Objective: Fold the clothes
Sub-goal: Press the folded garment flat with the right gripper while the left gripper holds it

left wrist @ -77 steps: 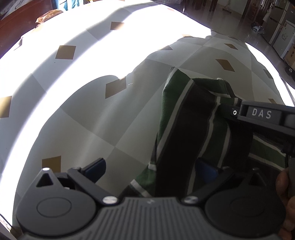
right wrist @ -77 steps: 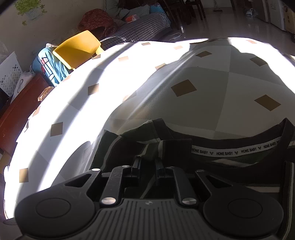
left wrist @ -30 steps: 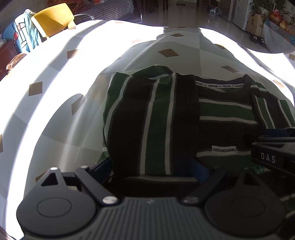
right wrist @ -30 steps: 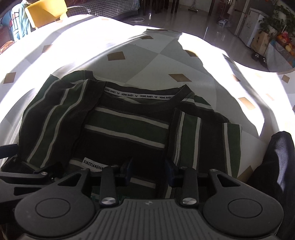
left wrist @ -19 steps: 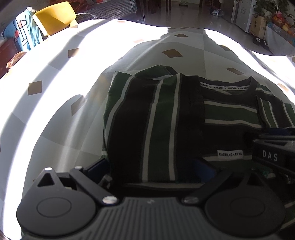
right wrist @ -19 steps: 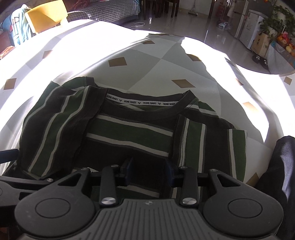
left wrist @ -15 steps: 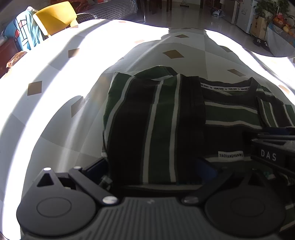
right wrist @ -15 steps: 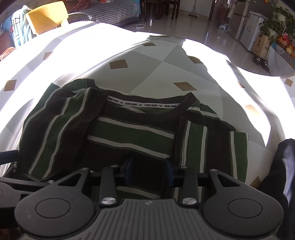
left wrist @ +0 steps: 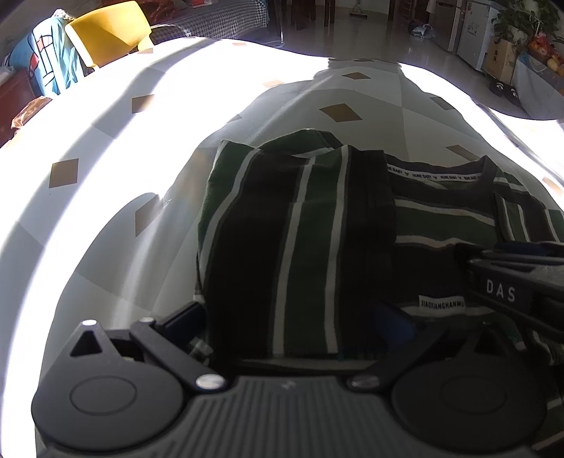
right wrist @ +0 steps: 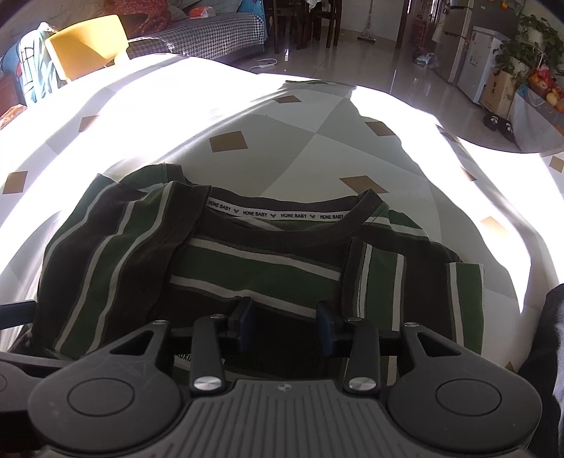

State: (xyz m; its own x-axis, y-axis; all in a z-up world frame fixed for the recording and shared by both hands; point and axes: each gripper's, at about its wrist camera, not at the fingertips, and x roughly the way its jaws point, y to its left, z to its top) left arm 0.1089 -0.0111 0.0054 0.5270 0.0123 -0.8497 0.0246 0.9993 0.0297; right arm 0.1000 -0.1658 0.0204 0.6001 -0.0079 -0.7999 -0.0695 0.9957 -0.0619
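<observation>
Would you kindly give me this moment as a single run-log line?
stage: sides folded in | striped shirt: flat on table | left gripper: open, straddling left fold | right gripper: open over shirt, jaws just widened

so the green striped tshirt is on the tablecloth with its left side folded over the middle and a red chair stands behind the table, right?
Not quite: the chair is yellow, not red, as the left wrist view shows. The rest holds: the green striped T-shirt lies on the tablecloth with its left side folded over the middle.

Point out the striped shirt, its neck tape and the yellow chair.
shirt [right wrist: 253,271]: right wrist view, green chest stripe.
neck tape [right wrist: 275,214]: right wrist view, middle of the lettering.
yellow chair [left wrist: 105,28]: left wrist view, backrest.
</observation>
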